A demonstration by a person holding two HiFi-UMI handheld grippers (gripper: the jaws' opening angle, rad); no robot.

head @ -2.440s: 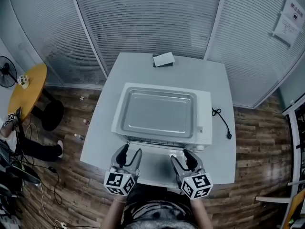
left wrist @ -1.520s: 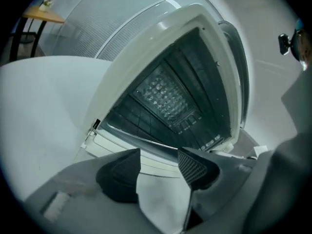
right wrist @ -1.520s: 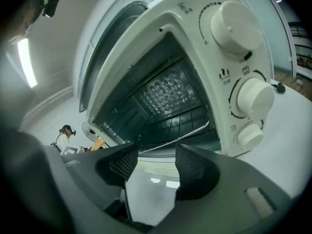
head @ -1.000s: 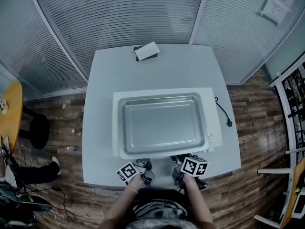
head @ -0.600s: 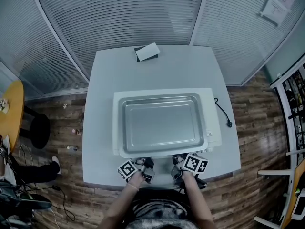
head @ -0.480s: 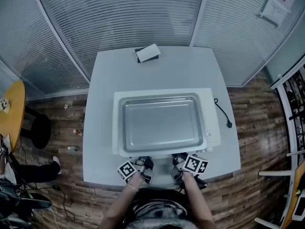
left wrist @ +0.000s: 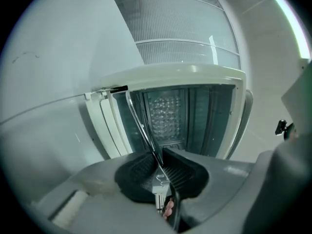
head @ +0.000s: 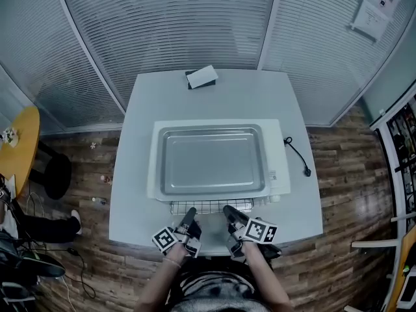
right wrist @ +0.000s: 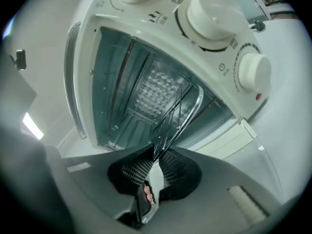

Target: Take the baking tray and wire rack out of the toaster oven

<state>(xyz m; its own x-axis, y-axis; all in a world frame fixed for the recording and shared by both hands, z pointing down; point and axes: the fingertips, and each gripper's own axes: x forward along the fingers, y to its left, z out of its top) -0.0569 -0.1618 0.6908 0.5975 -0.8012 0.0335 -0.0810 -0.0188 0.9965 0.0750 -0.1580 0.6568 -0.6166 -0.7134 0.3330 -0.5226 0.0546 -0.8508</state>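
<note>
The white toaster oven [head: 279,169] stands on the grey table [head: 130,181], and the silver baking tray [head: 211,160] lies on its top. The wire rack [head: 208,207] sticks out of the oven's front. Both grippers hold the rack's near edge and have just been closing on it. My left gripper [head: 189,213] is shut on the rack's wire [left wrist: 146,130], which runs up from the pads towards the open cavity [left wrist: 168,116]. My right gripper [head: 227,210] is shut on the rack [right wrist: 175,108] below the white knobs [right wrist: 214,13].
A white card on a dark box [head: 201,77] lies at the table's far edge. The oven's black power cord [head: 296,156] trails off to the right. A yellow round table [head: 16,148] stands at the left, and ribbed panel walls close off the back.
Both grippers have drawn back from the oven's front towards the person. The wire rack has come out with them and now shows in front of the oven.
</note>
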